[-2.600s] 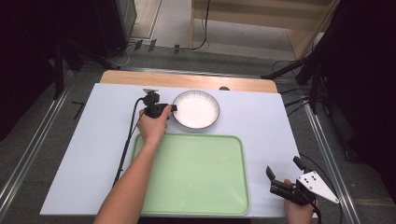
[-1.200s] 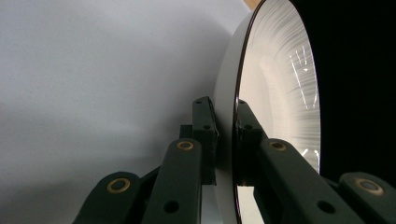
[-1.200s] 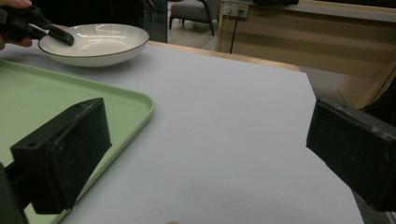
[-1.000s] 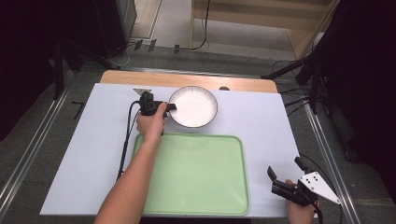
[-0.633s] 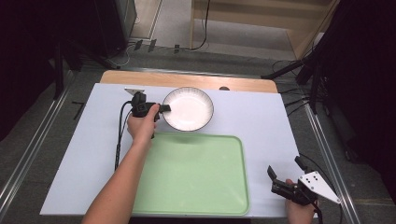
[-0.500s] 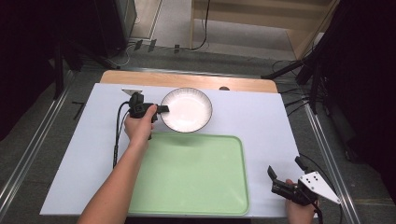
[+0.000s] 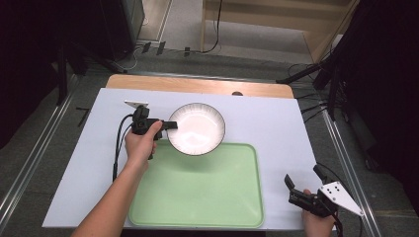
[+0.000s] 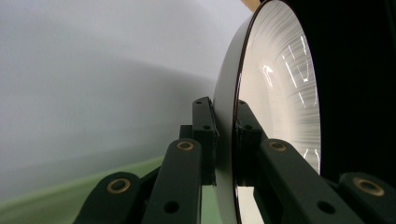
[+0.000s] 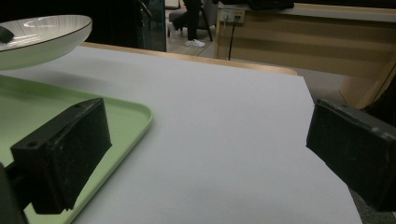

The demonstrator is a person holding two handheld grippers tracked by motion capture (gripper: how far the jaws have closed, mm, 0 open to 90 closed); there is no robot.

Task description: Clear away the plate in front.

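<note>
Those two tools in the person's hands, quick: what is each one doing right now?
Left tool: closed on the rim of the white bowl, held above the green tray.
Right tool: open, holding nothing.

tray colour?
Pale green. The tray shows best in the high view, beneath the white bowl held by the left gripper.

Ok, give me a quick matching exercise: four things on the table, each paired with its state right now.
1. bowl
2. tray
3. left gripper
4. right gripper

a. open, holds nothing
b. pale green, flat on the table
c. white, lifted off the table
d. clamped on a rim

Pairs: 1-c, 2-b, 3-d, 4-a
</note>
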